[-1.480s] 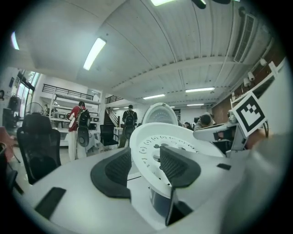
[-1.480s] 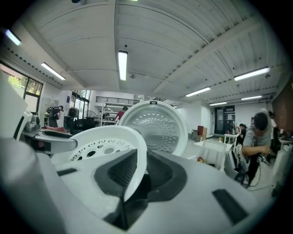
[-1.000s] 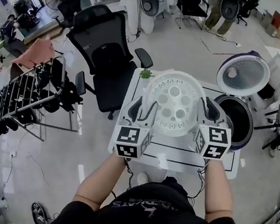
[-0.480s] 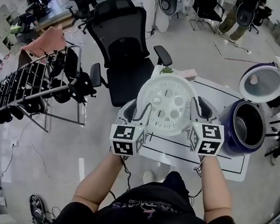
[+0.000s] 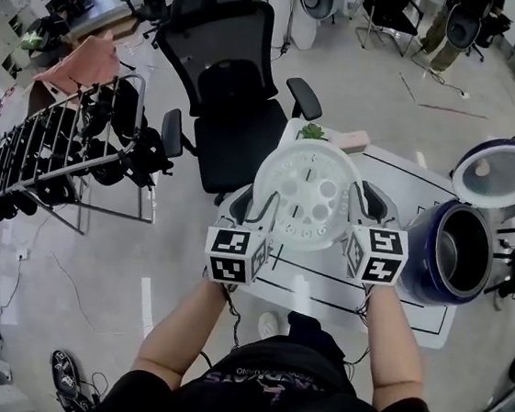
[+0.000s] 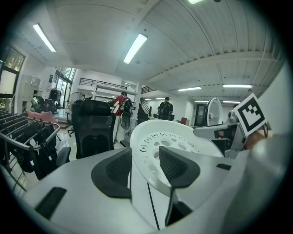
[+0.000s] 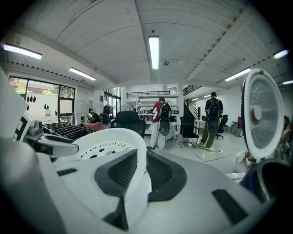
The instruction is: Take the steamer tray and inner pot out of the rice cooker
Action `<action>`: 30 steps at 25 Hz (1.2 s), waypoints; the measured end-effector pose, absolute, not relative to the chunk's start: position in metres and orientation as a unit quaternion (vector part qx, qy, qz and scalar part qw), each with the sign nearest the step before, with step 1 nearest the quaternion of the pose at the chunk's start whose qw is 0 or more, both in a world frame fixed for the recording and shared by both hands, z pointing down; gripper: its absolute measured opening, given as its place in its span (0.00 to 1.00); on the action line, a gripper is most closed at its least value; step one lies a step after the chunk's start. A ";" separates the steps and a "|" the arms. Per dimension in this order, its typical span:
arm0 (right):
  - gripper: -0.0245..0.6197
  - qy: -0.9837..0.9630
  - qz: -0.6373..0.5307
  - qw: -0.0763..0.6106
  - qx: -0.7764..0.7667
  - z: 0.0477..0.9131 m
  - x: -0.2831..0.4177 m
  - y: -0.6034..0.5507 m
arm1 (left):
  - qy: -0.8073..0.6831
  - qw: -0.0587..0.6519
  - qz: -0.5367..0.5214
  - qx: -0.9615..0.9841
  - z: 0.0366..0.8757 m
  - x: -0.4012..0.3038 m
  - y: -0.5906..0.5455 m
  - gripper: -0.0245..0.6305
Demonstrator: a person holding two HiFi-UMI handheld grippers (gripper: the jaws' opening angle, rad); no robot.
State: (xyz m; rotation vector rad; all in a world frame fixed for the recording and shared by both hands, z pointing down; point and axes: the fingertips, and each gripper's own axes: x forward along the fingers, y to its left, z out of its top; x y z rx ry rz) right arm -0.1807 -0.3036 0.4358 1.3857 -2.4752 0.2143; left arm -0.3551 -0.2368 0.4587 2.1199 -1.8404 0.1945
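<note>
The left gripper (image 5: 259, 208) pinches the left rim of the white steamer tray (image 5: 307, 195). The right gripper (image 5: 369, 204) pinches its right rim. The tray is up in the air, over the far left part of the table (image 5: 322, 286). The rice cooker (image 5: 450, 259) stands open at the table's right edge.

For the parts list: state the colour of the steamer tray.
White, with round holes; the steamer tray shows best in the head view.
</note>
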 end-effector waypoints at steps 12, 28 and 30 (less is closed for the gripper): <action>0.14 -0.860 0.110 0.175 0.467 0.510 -0.188 -0.372 | -0.645 0.212 0.099 0.728 0.535 -0.361 -0.300 0.33; 0.13 -0.841 0.198 0.215 0.455 0.618 -0.184 -0.427 | -0.636 0.266 0.147 0.709 0.622 -0.358 -0.355 0.32; 0.13 -0.839 0.204 0.220 0.453 0.628 -0.184 -0.429 | -0.636 0.273 0.151 0.705 0.631 -0.359 -0.356 0.32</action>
